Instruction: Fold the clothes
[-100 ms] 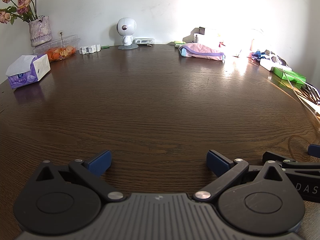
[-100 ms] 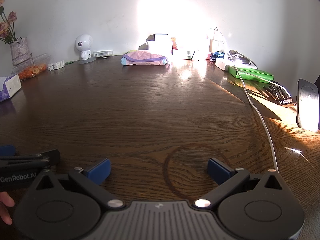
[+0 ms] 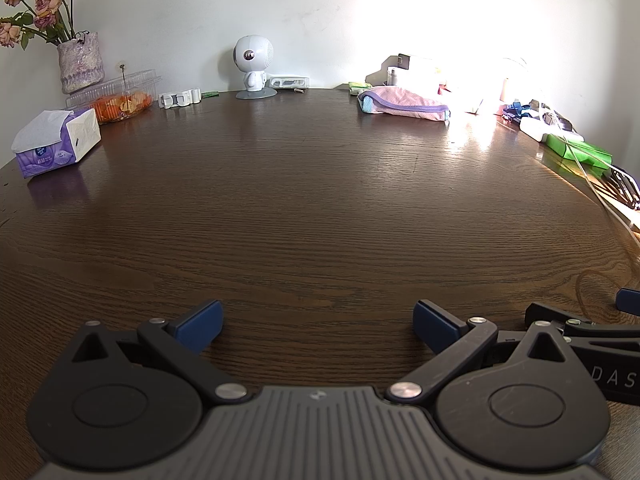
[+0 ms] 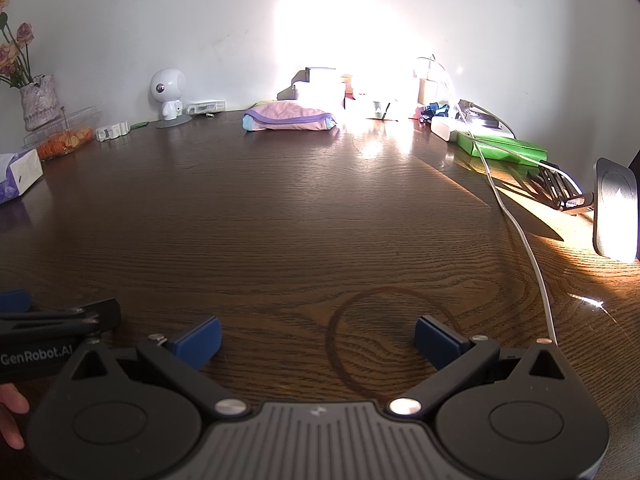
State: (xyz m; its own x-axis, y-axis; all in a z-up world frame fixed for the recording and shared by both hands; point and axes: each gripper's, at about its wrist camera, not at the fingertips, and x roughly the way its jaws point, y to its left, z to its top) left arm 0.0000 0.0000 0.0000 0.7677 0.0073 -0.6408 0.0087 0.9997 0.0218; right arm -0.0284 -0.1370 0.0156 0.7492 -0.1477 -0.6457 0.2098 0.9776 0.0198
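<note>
A folded pink garment with purple trim (image 3: 404, 103) (image 4: 290, 117) lies at the far side of the dark wooden table (image 3: 320, 208) (image 4: 280, 220), near the wall. My left gripper (image 3: 318, 322) stands open low over the near part of the table, nothing between its blue pads. My right gripper (image 4: 318, 338) is open as well, over a faint ring mark in the wood, holding nothing. Each gripper shows at the edge of the other's view, side by side. Both are far from the garment.
A tissue box (image 3: 56, 142), a vase of dried roses (image 3: 78, 62) and a clear box of orange food (image 3: 120, 98) line the far left. A white robot figure (image 3: 252, 66) stands at the back. Boxes, a green packet (image 4: 500, 146), a white cable (image 4: 516, 232) and a stand (image 4: 614, 212) crowd the right.
</note>
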